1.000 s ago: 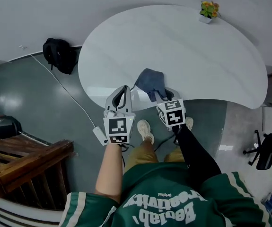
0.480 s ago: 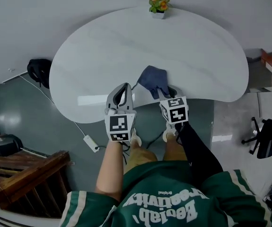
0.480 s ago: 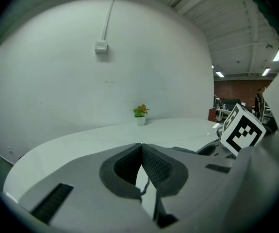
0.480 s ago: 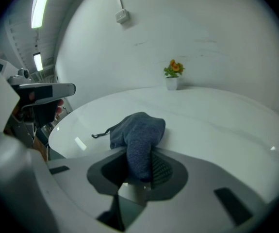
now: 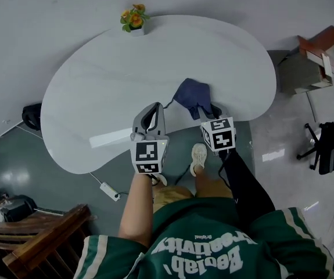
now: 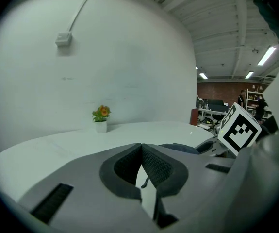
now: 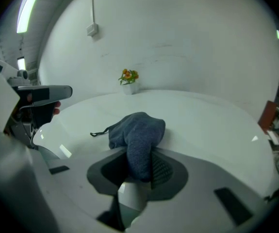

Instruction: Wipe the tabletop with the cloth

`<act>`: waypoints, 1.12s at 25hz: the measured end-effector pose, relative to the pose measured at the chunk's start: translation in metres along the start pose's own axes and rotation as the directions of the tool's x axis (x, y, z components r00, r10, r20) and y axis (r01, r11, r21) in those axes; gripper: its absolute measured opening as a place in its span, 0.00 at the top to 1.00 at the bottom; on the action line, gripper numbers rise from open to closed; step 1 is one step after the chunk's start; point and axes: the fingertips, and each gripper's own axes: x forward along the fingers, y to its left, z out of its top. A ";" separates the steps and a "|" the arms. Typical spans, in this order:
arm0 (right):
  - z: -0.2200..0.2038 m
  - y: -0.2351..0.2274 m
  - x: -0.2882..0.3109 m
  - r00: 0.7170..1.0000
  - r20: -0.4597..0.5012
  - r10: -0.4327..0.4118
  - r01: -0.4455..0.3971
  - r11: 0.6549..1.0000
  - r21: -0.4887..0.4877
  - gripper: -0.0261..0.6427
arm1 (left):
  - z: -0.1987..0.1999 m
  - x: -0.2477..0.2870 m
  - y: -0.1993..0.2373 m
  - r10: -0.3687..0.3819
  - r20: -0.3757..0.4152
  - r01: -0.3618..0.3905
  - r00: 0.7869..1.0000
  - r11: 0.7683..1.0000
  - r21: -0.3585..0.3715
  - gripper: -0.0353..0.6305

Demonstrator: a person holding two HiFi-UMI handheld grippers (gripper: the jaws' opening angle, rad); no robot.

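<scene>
The only lettering is on the person's green shirt (image 5: 213, 246), well behind the fingers of both grippers at the bottom of the head view. It is white, stands upside down to the camera, and runs in one large script line under a small word. The small word seems to read "Original"; the large script cannot be read with certainty.

Behind the fingers of the left gripper (image 5: 153, 110), its cube (image 5: 148, 157) carries black-and-white square markers, which are patterns and not letters. So does the cube (image 5: 219, 135) behind the fingers of the right gripper (image 5: 204, 113), which pinch the cloth (image 5: 190, 94).
</scene>
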 end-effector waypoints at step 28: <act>-0.047 -0.223 -0.136 0.928 0.110 -0.357 0.322 0.914 0.246 0.83 | 0.025 0.051 -0.158 -0.197 0.010 0.196 0.980 0.976 0.093 0.95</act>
